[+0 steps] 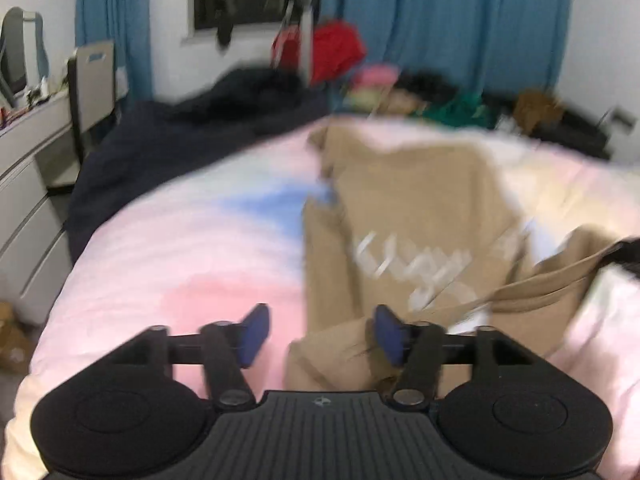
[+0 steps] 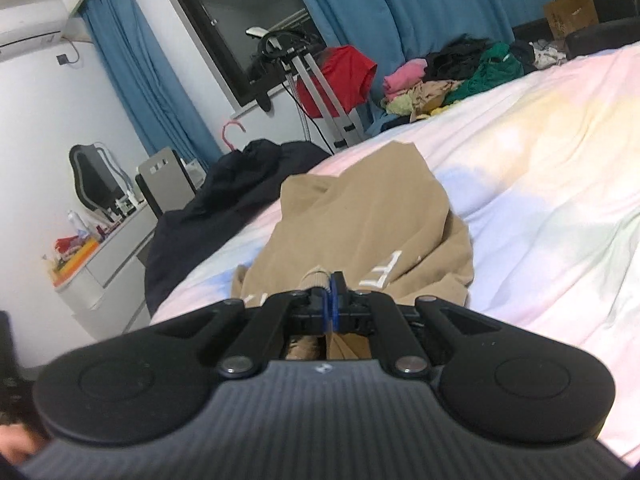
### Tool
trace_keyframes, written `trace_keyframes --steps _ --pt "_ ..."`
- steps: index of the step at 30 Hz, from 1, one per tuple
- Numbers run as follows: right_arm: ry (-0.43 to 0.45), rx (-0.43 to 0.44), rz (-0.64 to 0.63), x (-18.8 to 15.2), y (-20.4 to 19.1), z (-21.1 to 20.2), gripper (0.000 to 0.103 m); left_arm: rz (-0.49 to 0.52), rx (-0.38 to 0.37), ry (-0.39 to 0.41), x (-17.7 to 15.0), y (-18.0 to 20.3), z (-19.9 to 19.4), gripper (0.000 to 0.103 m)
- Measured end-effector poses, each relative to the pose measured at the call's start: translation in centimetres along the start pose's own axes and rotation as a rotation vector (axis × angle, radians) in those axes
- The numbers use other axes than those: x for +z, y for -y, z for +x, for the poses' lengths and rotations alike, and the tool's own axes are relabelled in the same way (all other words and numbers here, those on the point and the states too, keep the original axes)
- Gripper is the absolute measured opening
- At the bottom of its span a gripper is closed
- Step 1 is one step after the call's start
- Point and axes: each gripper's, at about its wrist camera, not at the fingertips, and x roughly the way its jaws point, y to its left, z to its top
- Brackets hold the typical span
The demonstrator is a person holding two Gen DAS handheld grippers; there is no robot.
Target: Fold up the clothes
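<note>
A tan sweatshirt (image 1: 416, 216) with white lettering lies crumpled on the pastel bed cover (image 1: 192, 248). My left gripper (image 1: 322, 336) stands open just above the cover, its blue pads (image 1: 256, 332) wide apart; a fold of the tan cloth lies under the right pad, not pinched. This view is blurred. In the right wrist view the same sweatshirt (image 2: 368, 216) stretches away from me, and my right gripper (image 2: 333, 300) is shut on its ribbed cuff (image 2: 316, 278). A dark shape at the right edge of the left wrist view holds a stretched tan sleeve (image 1: 560, 280).
A pile of mixed clothes (image 2: 460, 76) lies at the far end of the bed, with a dark garment (image 2: 240, 184) on the left. A red garment (image 2: 340, 76) hangs on a stand. A white desk (image 2: 104, 264) stands left of the bed. Blue curtains (image 2: 400, 4) hang behind.
</note>
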Motion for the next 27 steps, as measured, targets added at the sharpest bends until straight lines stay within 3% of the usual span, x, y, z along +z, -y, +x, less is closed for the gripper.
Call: trace_keyframes --steps 1,2,5,8,10,12,14,15,19,22,25,26,27 --pt "0.005 0.005 0.004 0.0 0.1 -0.2 0.005 0.015 -0.034 0.049 0.1 0.3 -1.2 0.085" --pt "0.010 0.010 0.008 0.1 0.2 -0.4 0.005 0.048 -0.061 0.088 0.1 0.9 -2.1 0.089" --pt "0.024 0.026 0.021 0.1 0.6 -1.0 0.005 0.177 -0.100 0.150 -0.7 3.3 -3.6 0.092" --pt "0.037 0.039 0.034 0.1 0.9 -1.8 0.005 0.289 -0.048 0.104 -1.8 6.4 -1.5 0.093" --pt "0.055 0.048 0.039 0.2 1.0 -2.1 0.005 0.299 0.053 0.057 -2.6 7.3 0.9 0.093" --pt "0.079 0.048 0.043 0.4 1.1 -2.5 0.005 0.247 0.226 0.008 -3.1 7.0 3.2 0.092" --pt "0.107 0.037 0.046 0.5 1.3 -2.9 0.005 0.187 0.328 -0.001 -3.1 6.2 4.2 0.089" --pt "0.122 0.027 0.054 0.6 1.5 -3.1 0.005 0.129 0.344 0.006 -2.9 5.5 4.2 0.089" --pt "0.159 -0.028 0.085 0.7 2.7 -3.4 0.006 -0.149 0.285 0.098 -1.6 1.8 0.9 0.094" --pt "0.177 -0.071 0.089 0.6 3.2 -3.3 0.010 -0.173 0.269 0.204 -1.7 1.1 -2.7 0.097" --pt "0.184 -0.204 0.017 0.5 2.7 -2.9 0.044 -0.077 0.305 0.295 -1.5 2.7 -5.0 0.097" --pt "0.188 -0.263 -0.025 0.4 2.5 -2.8 0.063 -0.064 0.305 0.322 -1.5 3.2 -5.7 0.097" --pt "0.179 -0.299 -0.058 0.3 2.4 -2.5 0.076 -0.069 0.306 0.343 -1.4 3.3 -6.0 0.097"
